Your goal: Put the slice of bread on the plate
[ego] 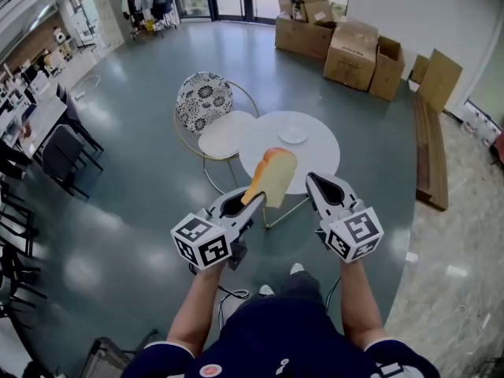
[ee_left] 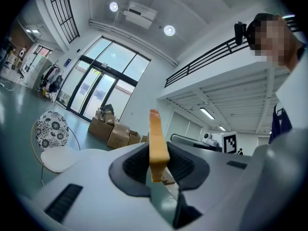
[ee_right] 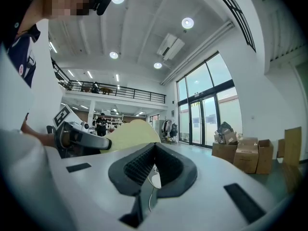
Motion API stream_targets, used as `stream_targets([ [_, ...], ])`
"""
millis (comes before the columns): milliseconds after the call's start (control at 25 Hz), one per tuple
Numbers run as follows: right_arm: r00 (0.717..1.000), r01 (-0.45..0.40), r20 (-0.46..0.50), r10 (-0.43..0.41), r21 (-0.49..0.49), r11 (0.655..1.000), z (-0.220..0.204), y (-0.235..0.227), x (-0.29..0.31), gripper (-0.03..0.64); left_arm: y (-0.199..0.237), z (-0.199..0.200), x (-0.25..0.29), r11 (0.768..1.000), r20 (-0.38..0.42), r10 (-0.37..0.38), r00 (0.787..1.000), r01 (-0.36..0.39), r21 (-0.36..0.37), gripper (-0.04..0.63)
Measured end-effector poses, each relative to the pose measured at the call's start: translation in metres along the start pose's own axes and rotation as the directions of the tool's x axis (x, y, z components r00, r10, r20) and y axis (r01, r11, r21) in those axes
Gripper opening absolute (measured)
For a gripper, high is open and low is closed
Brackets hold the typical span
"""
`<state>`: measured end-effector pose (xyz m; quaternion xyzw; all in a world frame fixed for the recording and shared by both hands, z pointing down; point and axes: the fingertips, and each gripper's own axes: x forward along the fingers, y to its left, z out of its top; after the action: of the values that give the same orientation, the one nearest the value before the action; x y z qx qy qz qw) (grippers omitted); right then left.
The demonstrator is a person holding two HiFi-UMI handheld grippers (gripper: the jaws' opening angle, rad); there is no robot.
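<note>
A slice of bread [ego: 272,176] with a tan crust stands on edge, high above the floor, and my left gripper [ego: 253,198] is shut on its lower end. In the left gripper view the bread [ee_left: 158,146] rises edge-on between the dark pads [ee_left: 136,165]. A small white plate [ego: 293,135] lies on the round white table [ego: 315,160] beyond and below both grippers. My right gripper [ego: 312,179] hangs level to the right of the bread, jaws together with nothing in them. The right gripper view shows its pads [ee_right: 137,165] meeting at the tip and the bread [ee_right: 130,134] to the left.
A chair [ego: 206,105] with a patterned back and a white seat stands left of the table. Cardboard boxes [ego: 350,50] are stacked at the far right by the wall. A wooden bench [ego: 431,152] runs along the right. Desks and dark chairs [ego: 59,152] fill the left.
</note>
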<state>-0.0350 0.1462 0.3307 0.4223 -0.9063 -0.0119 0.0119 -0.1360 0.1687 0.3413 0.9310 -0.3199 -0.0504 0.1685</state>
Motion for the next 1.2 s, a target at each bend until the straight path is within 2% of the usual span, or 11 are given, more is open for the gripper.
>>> stream_targets([
  [560, 1.000, 0.012, -0.001, -0.012, -0.004, 1.000, -0.003, -0.047, 0.023, 0.006, 0.027, 0.004, 0.045, 1.000, -0.010, -0.012, 1.000, 0.012, -0.009, 0.095],
  [1200, 0.999, -0.035, 0.015, 0.034, 0.039, 0.999, -0.023, -0.182, 0.104, 0.006, 0.108, 0.018, 0.174, 0.999, -0.033, 0.043, 0.999, -0.043, -0.013, 0.095],
])
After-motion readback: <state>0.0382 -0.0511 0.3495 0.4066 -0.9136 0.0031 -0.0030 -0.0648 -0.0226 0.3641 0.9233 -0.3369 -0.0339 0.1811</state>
